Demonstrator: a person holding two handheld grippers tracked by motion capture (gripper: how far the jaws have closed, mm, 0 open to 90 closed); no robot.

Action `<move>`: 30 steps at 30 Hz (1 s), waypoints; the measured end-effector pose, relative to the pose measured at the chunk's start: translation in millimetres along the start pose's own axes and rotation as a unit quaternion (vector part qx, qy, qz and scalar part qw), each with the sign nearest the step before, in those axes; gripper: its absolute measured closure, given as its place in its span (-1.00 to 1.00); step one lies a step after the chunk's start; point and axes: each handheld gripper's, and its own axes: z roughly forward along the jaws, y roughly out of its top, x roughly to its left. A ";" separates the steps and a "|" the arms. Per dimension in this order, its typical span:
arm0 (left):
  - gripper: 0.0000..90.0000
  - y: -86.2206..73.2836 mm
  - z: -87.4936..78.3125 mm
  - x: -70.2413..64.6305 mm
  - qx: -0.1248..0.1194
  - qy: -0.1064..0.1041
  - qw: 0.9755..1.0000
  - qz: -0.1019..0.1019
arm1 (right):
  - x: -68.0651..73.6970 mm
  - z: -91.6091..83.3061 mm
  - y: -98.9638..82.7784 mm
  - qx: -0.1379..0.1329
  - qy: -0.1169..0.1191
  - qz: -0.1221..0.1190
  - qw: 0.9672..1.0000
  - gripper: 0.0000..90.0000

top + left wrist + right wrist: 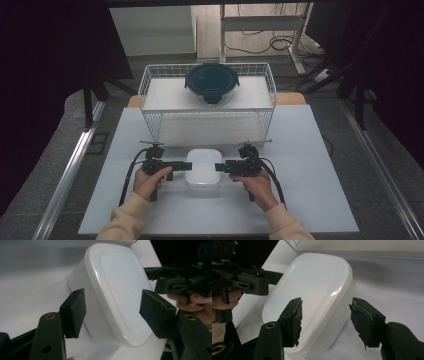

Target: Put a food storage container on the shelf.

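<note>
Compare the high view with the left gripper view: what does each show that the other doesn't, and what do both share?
High view alone: the wire basket at the table's far side, with a round dark-lidded container on it, and both sleeved forearms.

Left gripper view alone: a close look at the left tool, its pads open astride the near end of the white lidded box, with no contact visible.

Both: the white box on the white table and the right tool at its opposite end.

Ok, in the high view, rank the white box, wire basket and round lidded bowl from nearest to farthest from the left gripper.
1. White box, right beside the left gripper.
2. Wire basket, just behind, mid-table.
3. Round lidded bowl, on the basket's top, farthest back.
</note>
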 end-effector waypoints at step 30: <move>0.77 -8.6 -18.2 -20.3 -0.011 -0.014 1.000 0.021 | 1.0 -19.0 -6.4 -0.025 0.047 0.044 0.998 0.75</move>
